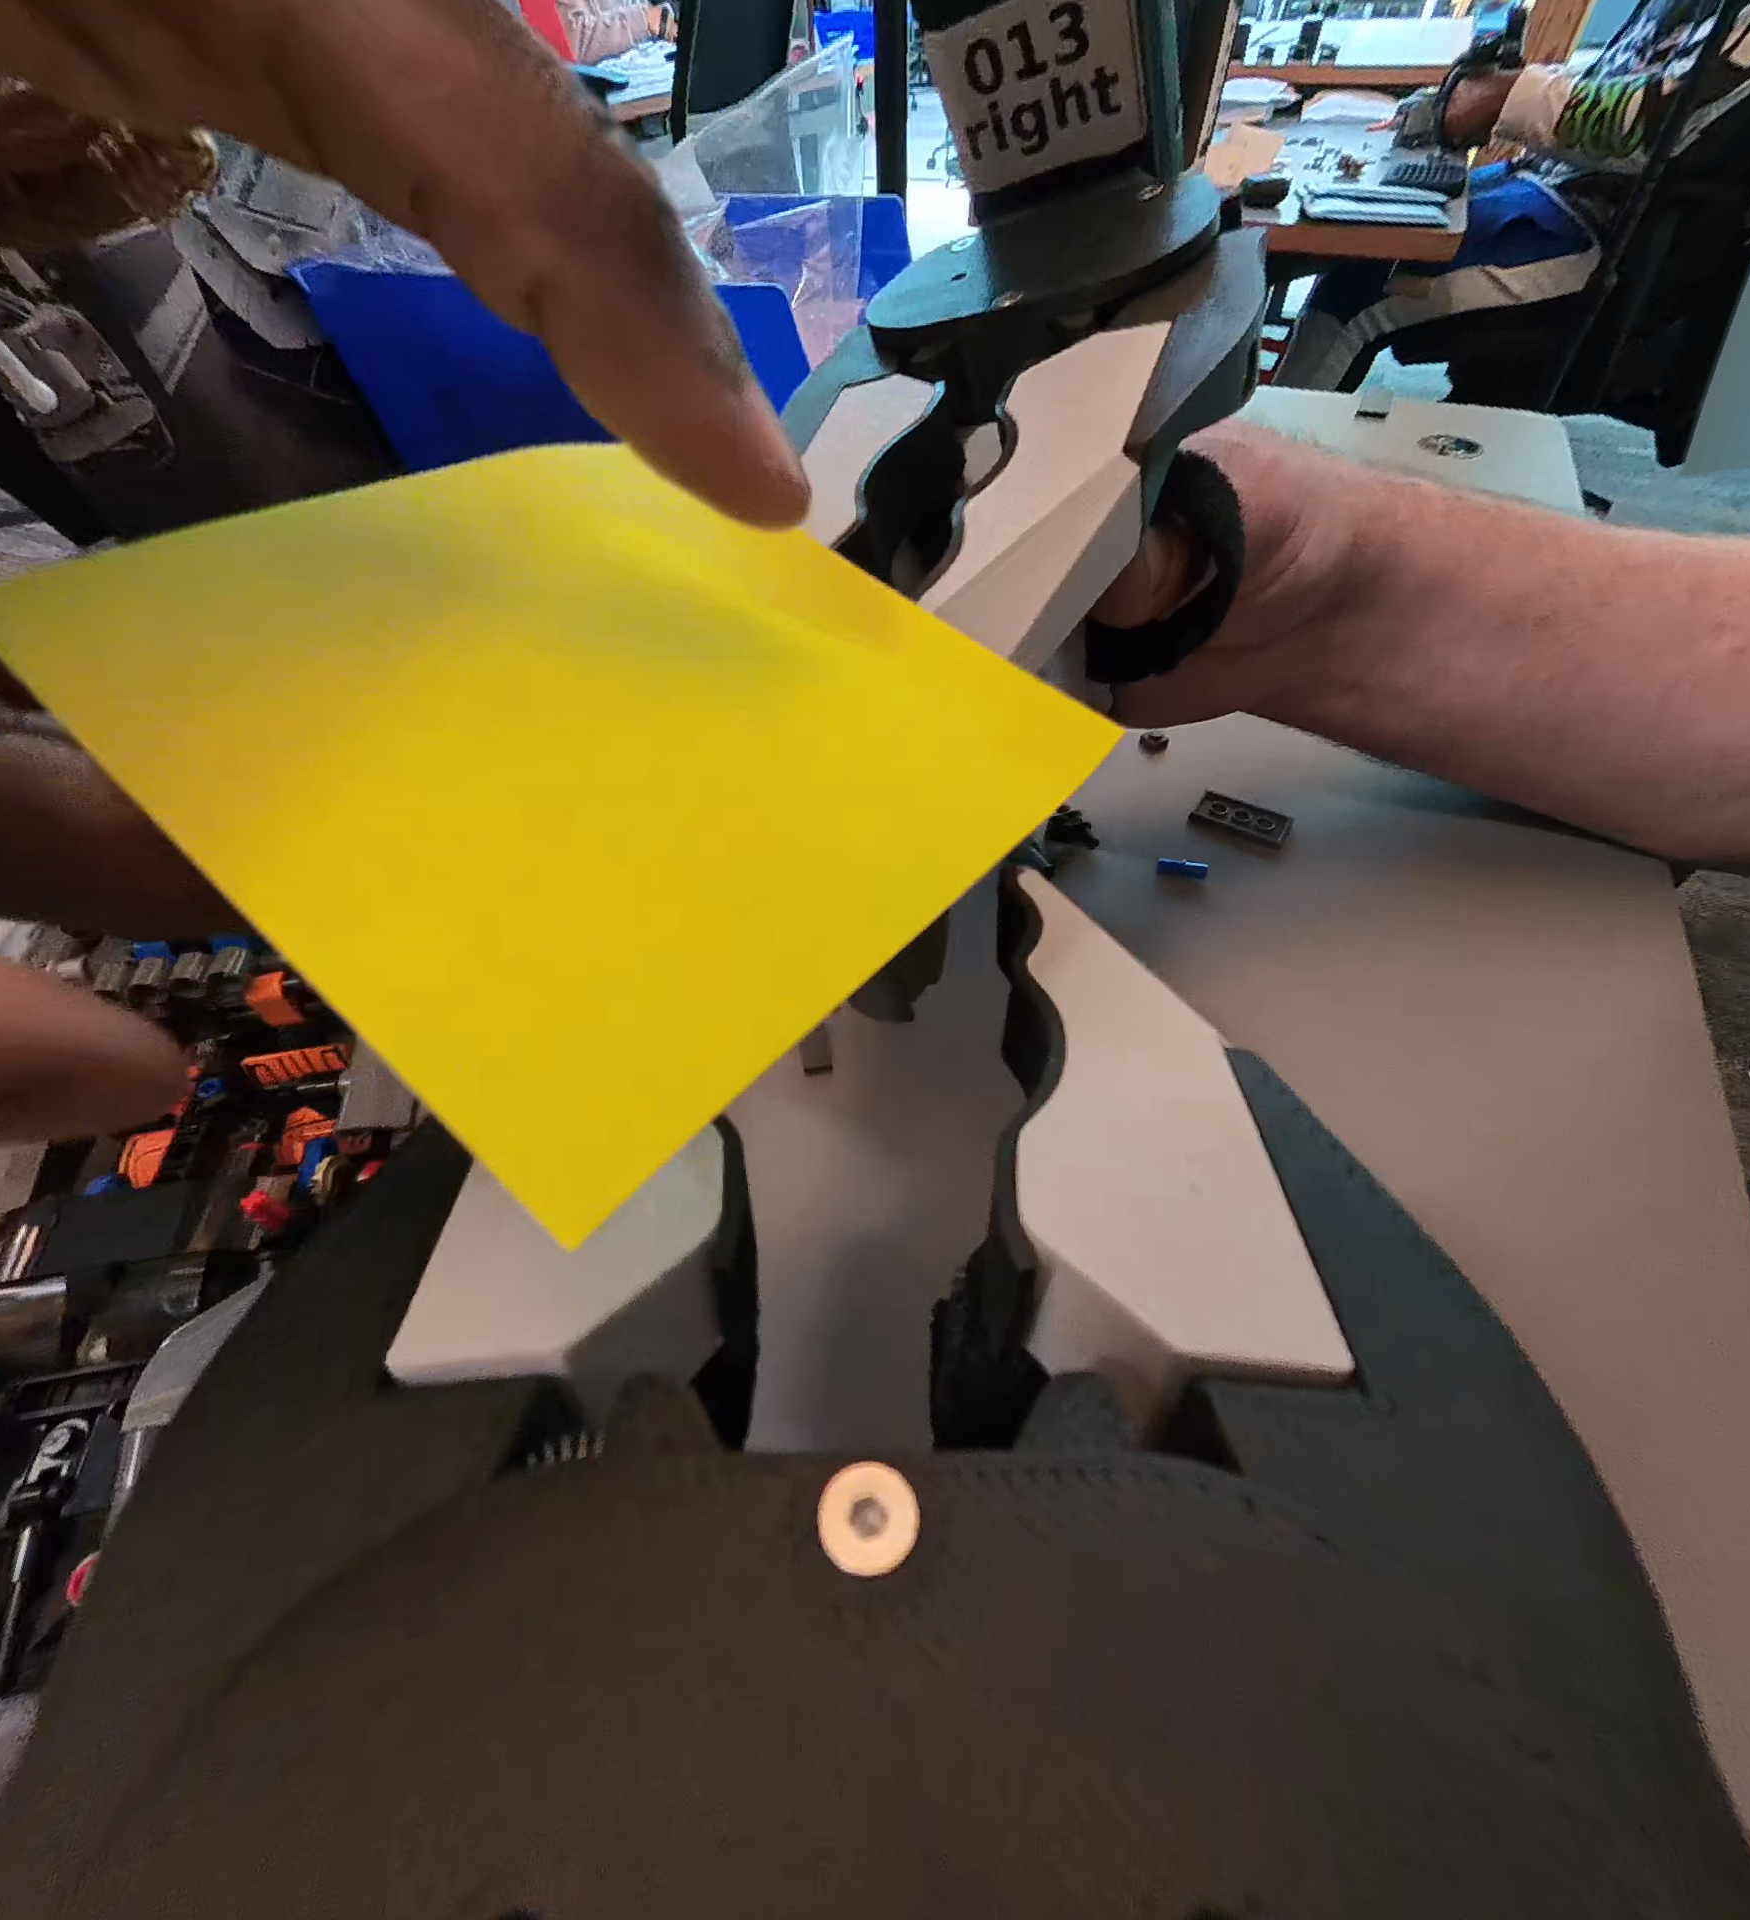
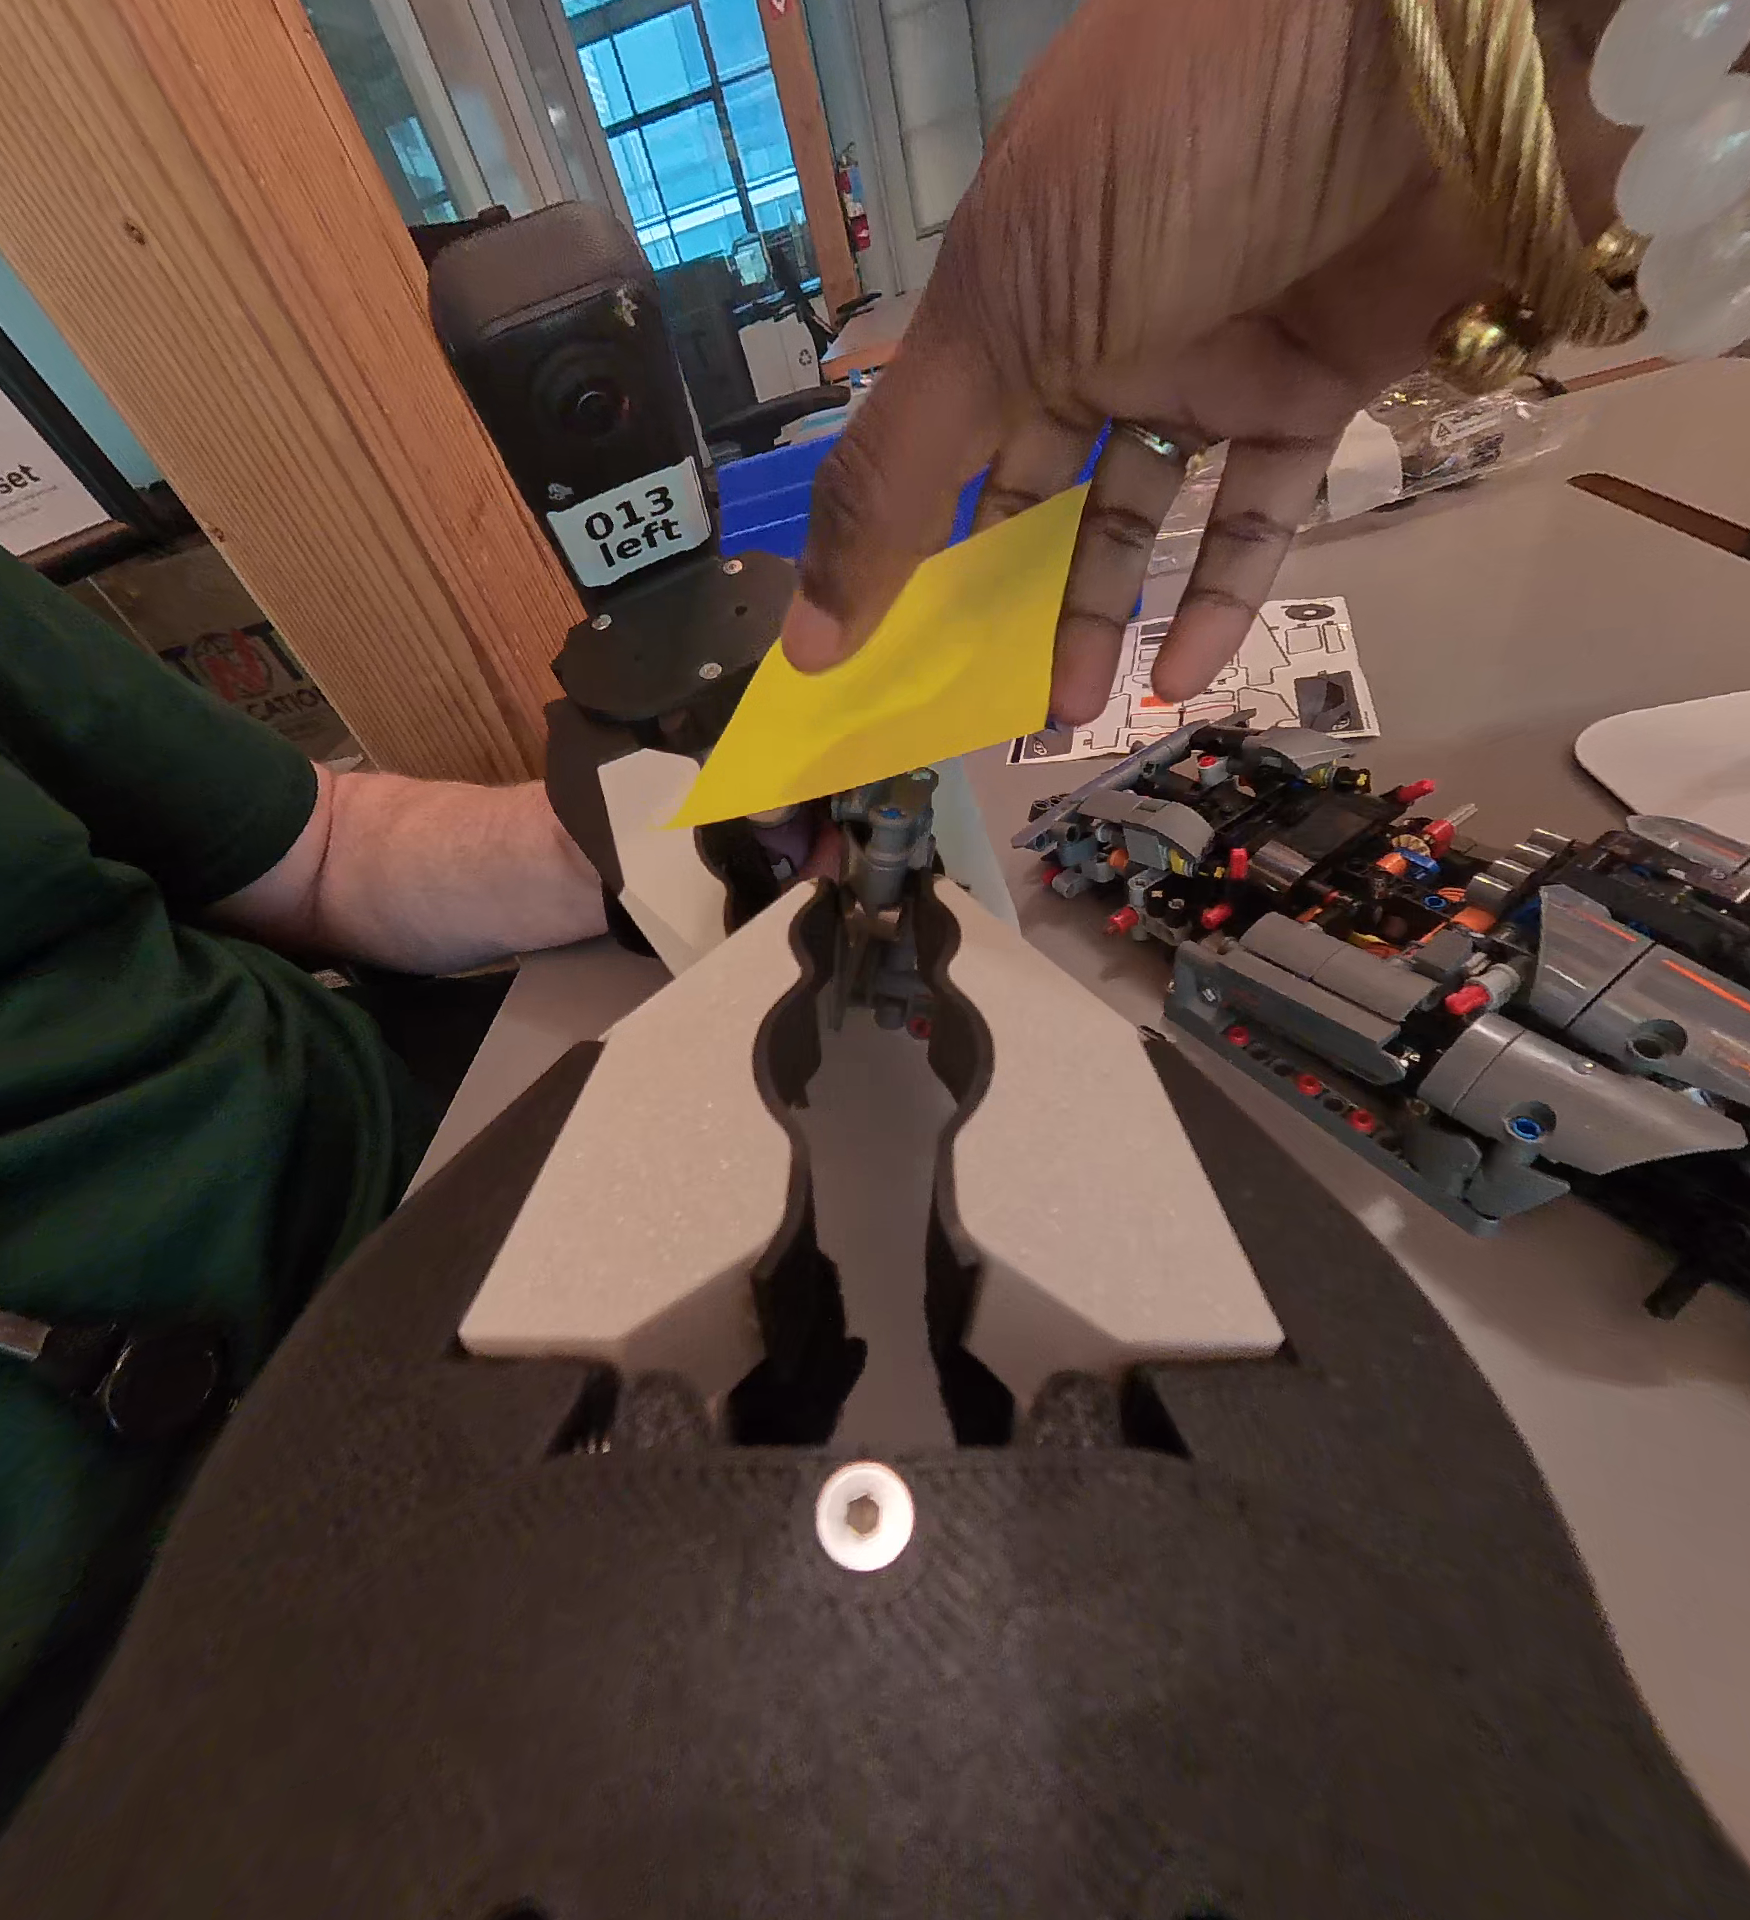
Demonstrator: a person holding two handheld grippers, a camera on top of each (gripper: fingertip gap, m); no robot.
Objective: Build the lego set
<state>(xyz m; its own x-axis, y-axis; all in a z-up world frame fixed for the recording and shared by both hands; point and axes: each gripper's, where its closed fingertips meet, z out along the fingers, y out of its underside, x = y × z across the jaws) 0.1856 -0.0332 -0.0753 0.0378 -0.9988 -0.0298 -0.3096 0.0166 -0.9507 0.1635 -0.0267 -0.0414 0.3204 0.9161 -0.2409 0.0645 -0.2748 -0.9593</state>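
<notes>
Right now a small grey Lego sub-assembly (image 2: 886, 842) hangs above the surface (image 2: 1473, 582) between the two tools. The right gripper (image 2: 876, 904) has its jaws clenched on the lower end. The left gripper (image 1: 918, 956) faces it from the far side, its white pads flanking the same piece, but a yellow paper square (image 1: 538, 810) covers its tips, so I cannot tell whether those jaws are gripping or released. A bystander's hand (image 2: 1110, 364), wearing bracelets, holds that paper low over the meeting point, just above the piece. The main risk is that the paper hides the joint from the left wrist view, so any push or alignment would be made half blind. The piece could then twist in the jaws, shed a part or drop. If the hand dips, it could also knock the sub-assembly or get pinched. To the right lies the large grey, black and orange Lego car (image 2: 1473, 987), well apart from the grippers, with a sticker sheet (image 2: 1266, 675) beyond it. A dark studded plate (image 1: 1240, 821) and a blue pin (image 1: 1183, 868) lie loose on the surface near the right forearm, where a sweep of the arm could scatter them.
</notes>
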